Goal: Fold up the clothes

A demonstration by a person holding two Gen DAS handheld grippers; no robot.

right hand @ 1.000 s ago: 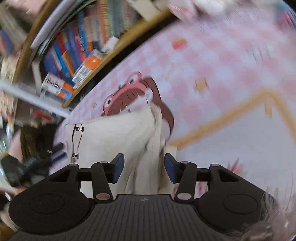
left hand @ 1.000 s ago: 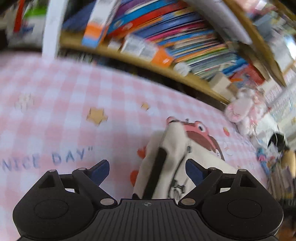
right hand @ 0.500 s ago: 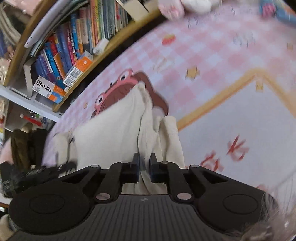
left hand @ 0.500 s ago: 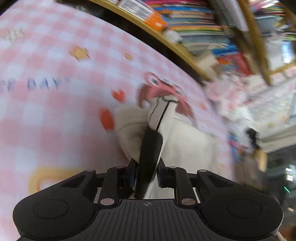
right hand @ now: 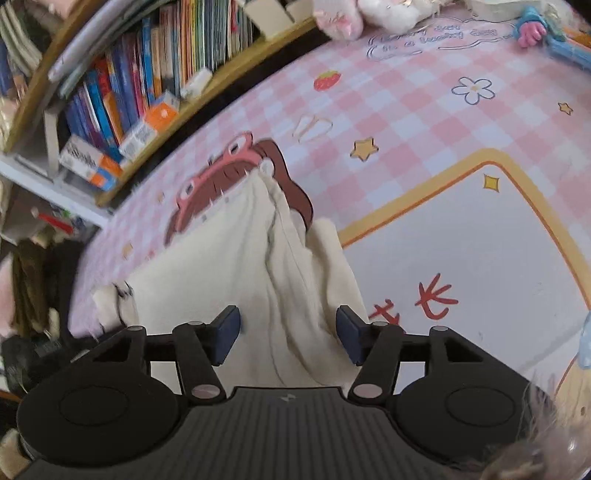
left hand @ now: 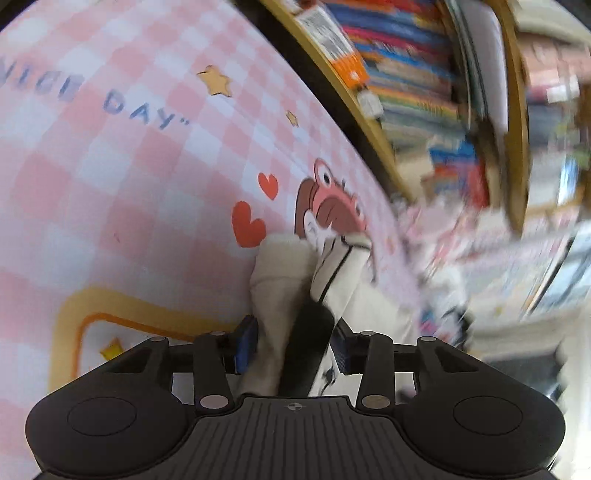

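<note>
I am looking along my left claw [left hand: 291, 345] first. Its jaws are opening, about a third of the way apart, and the cream garment [left hand: 280, 266] with its black trim [left hand: 306, 343] is lying between them. I cannot tell if the blue pads [left hand: 245, 343] are pressing on the cloth. The garment is lying bunched up on the pink checked mat [left hand: 110, 166], just below the cartoon frog-hat picture [left hand: 328, 203] and beside two red hearts [left hand: 247, 225]. A bookshelf [left hand: 406, 92] full of books is standing behind the mat.

Next I am looking along my right claw [right hand: 288, 339]. Its jaws are opening too, about halfway. A fold of the same cream cloth [right hand: 240, 266] is running between them, but the pads are standing clear of it. Soft toys [right hand: 369, 14] are sitting at the far edge of the mat [right hand: 406, 103].
</note>
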